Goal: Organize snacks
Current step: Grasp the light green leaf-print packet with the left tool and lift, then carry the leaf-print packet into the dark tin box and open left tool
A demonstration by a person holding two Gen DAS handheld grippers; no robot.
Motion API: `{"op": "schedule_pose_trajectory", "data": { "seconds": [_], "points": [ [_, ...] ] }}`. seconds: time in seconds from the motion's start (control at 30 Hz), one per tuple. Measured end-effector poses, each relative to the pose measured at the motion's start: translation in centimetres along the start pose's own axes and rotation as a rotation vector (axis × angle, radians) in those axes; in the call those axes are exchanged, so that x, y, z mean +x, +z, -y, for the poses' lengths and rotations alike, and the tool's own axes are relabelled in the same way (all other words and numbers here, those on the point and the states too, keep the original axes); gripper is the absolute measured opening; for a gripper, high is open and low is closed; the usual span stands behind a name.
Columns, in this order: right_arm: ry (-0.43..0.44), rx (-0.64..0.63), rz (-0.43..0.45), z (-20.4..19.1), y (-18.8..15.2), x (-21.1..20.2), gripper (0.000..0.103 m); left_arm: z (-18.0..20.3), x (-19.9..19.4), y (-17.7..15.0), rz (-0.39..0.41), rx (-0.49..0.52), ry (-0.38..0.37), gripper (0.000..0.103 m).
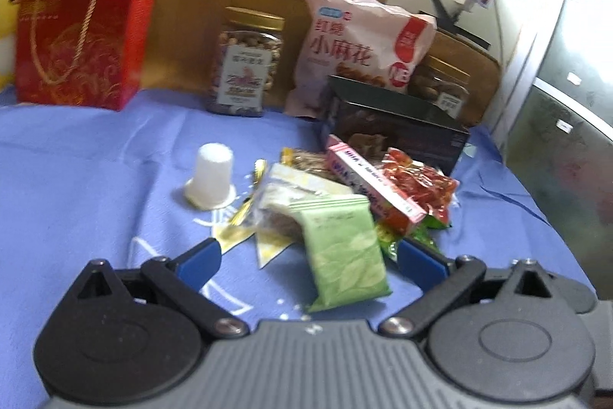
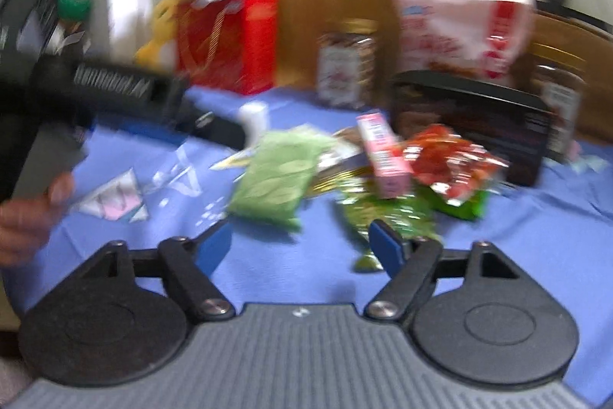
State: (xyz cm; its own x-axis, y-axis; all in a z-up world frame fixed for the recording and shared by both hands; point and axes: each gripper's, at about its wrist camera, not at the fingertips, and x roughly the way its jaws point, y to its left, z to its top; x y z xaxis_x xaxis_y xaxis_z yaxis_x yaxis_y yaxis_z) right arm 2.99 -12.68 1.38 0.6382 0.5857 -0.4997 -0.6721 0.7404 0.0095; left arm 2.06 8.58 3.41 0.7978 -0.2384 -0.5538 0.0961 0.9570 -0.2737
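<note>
Both grippers are released, holding nothing. The left gripper (image 1: 308, 257) straddles the pale green packet (image 1: 345, 252); the snack pile lies just before the dark tin (image 1: 398, 125). The right gripper (image 2: 302, 248) hovers nearer than that tin.

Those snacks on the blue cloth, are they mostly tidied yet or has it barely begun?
Barely begun. Done: nothing shows. The dark box is open; its inside is hidden. In hand: nothing, though the left gripper stands open around the green packet; the right gripper is open too. Left: the pink box, red packet and others remain heaped.
</note>
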Motion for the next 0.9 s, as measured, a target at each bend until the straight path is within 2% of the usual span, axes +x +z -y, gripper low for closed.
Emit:
{"op": "schedule_pose_trajectory", "data": {
  "seconds": [0.13, 0.3, 0.33, 0.4, 0.43, 0.47, 0.57, 0.67, 0.9],
  "points": [
    [0.032, -0.083, -0.056, -0.8, 0.6, 2.1, 0.07, 0.5, 1.4, -0.1, -0.036, 0.035, -0.04, 0.094],
    [0.062, -0.063, -0.106, 0.2, 1.3, 4.1, 0.068, -0.1, 3.5, -0.1, -0.1, -0.001, -0.088, 0.085],
    [0.07, -0.054, -0.111, 0.4, 1.4, 4.4, 0.067, -0.2, 4.0, -0.2, -0.116, -0.012, -0.091, 0.079],
    [0.095, -0.035, -0.116, 0.5, 1.5, 4.8, 0.057, -0.5, 4.8, -0.5, -0.153, -0.042, -0.116, 0.063],
    [0.113, -0.032, -0.117, 0.5, 1.7, 4.9, 0.046, -0.4, 4.8, -0.7, -0.146, -0.041, -0.124, 0.056],
    [0.124, -0.047, -0.111, 0.2, 1.7, 4.8, 0.043, -0.1, 4.7, -0.8, -0.144, -0.029, -0.138, 0.05],
    [0.102, -0.079, -0.096, -0.4, 1.5, 4.5, 0.04, 0.5, 4.1, -0.7, -0.133, 0.002, -0.134, 0.049],
    [0.108, -0.049, -0.076, 0.2, 1.7, 4.0, 0.038, 1.0, 3.5, -0.5, -0.116, 0.011, -0.147, 0.048],
    [0.064, -0.056, 0.037, 0.8, 2.8, 1.5, 0.038, 3.7, 1.6, 1.3, -0.032, 0.08, -0.164, 0.048]
  ]
}}
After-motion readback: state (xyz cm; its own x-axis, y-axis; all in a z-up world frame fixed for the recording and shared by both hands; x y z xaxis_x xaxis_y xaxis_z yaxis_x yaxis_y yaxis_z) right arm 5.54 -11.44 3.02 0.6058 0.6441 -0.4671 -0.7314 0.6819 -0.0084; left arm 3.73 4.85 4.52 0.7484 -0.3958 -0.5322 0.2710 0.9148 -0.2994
